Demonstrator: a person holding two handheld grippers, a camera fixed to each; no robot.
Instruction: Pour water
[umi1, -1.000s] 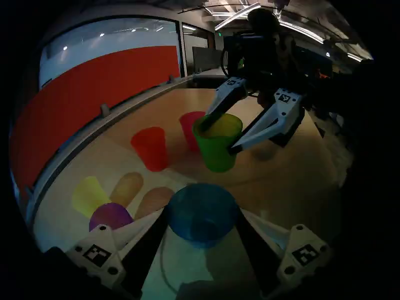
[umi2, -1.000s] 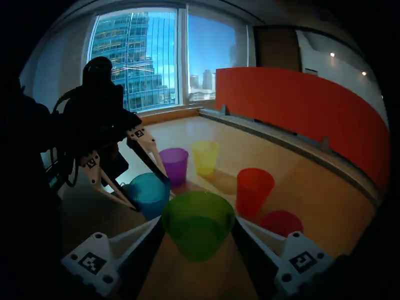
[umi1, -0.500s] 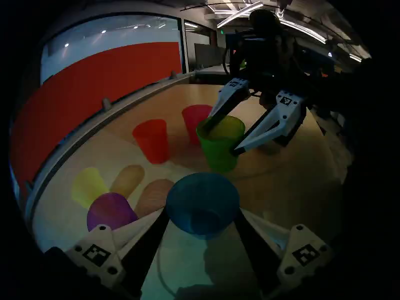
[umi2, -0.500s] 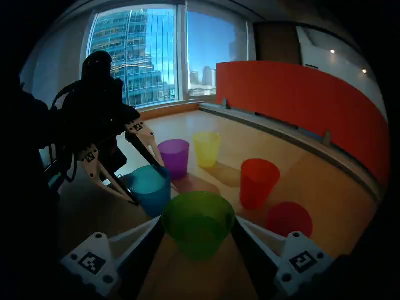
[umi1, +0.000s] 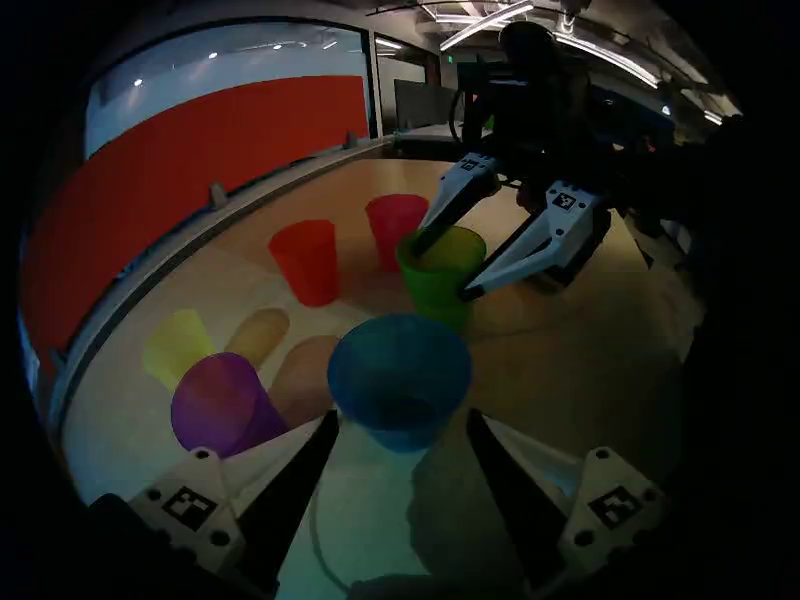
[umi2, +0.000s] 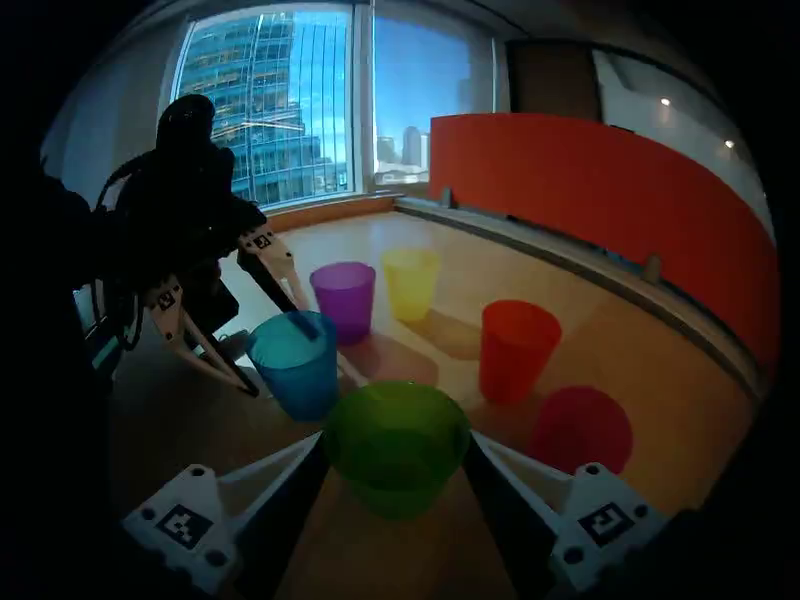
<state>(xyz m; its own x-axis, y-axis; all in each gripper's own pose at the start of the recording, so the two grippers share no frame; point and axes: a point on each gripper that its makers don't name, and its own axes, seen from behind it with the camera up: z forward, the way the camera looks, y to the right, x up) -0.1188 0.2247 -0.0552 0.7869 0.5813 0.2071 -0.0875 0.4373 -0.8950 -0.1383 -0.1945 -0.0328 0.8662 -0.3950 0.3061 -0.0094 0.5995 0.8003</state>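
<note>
Translucent blue cup (umi1: 400, 375) upright in left tongs (umi1: 400, 418); green cup (umi2: 397, 450) upright in right tongs (umi2: 395, 440)

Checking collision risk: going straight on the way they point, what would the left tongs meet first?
Most likely the green cup held in the right tongs, just beyond the left tongs' blue cup; depth is unclear.

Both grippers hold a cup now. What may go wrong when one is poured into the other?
1. The left gripper and right gripper pinch the blue cup and green cup only at the sides; tipped, a cup may slip.
2. The purple cup and pink cup stand close beside the grippers; a swing could topple them.
</note>
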